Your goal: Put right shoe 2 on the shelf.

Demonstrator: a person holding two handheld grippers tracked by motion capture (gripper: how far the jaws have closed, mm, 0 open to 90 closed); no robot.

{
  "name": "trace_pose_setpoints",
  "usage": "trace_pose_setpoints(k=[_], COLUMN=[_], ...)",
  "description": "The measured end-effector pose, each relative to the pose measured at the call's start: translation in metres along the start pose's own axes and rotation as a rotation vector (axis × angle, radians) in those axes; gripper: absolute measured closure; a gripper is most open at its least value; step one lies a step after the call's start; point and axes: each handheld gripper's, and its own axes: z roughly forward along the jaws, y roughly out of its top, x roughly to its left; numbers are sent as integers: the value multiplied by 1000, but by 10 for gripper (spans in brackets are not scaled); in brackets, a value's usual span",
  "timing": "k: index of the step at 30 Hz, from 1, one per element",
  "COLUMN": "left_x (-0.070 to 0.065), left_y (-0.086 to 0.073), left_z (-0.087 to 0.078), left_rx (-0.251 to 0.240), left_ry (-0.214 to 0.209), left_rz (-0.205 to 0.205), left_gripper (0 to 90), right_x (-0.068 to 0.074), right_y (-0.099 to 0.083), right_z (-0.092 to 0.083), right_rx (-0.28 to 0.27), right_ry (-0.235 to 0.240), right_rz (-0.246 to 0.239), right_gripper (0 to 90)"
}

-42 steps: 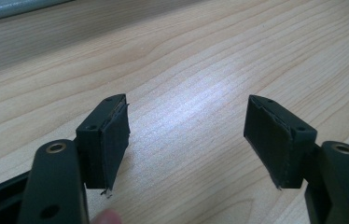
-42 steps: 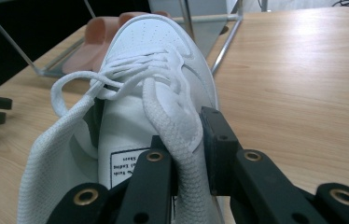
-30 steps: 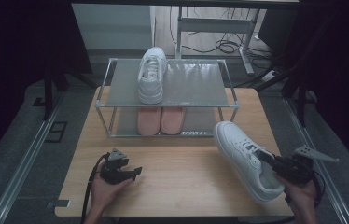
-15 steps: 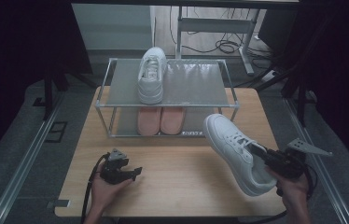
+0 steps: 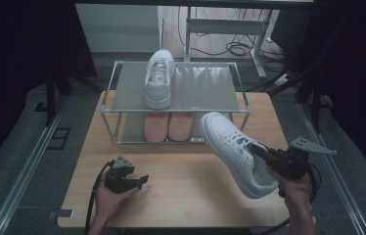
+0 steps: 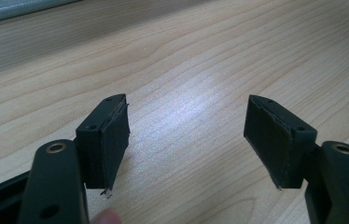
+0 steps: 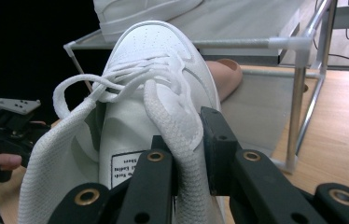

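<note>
Jaws on your right gripper (image 5: 264, 152) are clamped on the tongue and collar of the white sneaker (image 5: 235, 152), pinching the fabric between the pads, as the right gripper view shows; jaws on your left gripper (image 5: 137, 180) stand wide apart with nothing between them, low over bare wood. You hold the sneaker clear of the desk (image 5: 181, 205), at the right front, just before the shoe rack (image 5: 240, 110). Its long axis runs diagonally: the toe points up and away toward the rack's front right corner post, the heel back toward your right hand (image 5: 296, 188). That toe is close to the rack's top rail. On the top shelf, the other white sneaker (image 5: 159, 78) takes the left half and the right half lies free. Below, the pink shoes (image 5: 167, 126) fill the middle of the lower shelf. Between your two grippers the desk is open.
</note>
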Motion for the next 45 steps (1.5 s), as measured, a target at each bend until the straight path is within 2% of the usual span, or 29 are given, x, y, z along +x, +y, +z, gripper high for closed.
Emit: trace_pose_setpoints(k=[16,27,38,45], left_x=[1,1,2,3], left_y=[0,0,0,0], left_z=[-1,-1,-2,-2], left_rx=[-1,-2,-3,-4], left_ry=[-3,-2,-4,-3], left_rz=[0,-1,-3,-2], left_gripper=[315,315,315,315], right_x=[10,15,14,13], right_y=[24,45,64,77], right_z=[11,19,38,50], right_rx=[-48,-80,-92,-93], right_ry=[30,32,13,-18], right_rz=[1,3,15,10], right_gripper=[824,826,825,825])
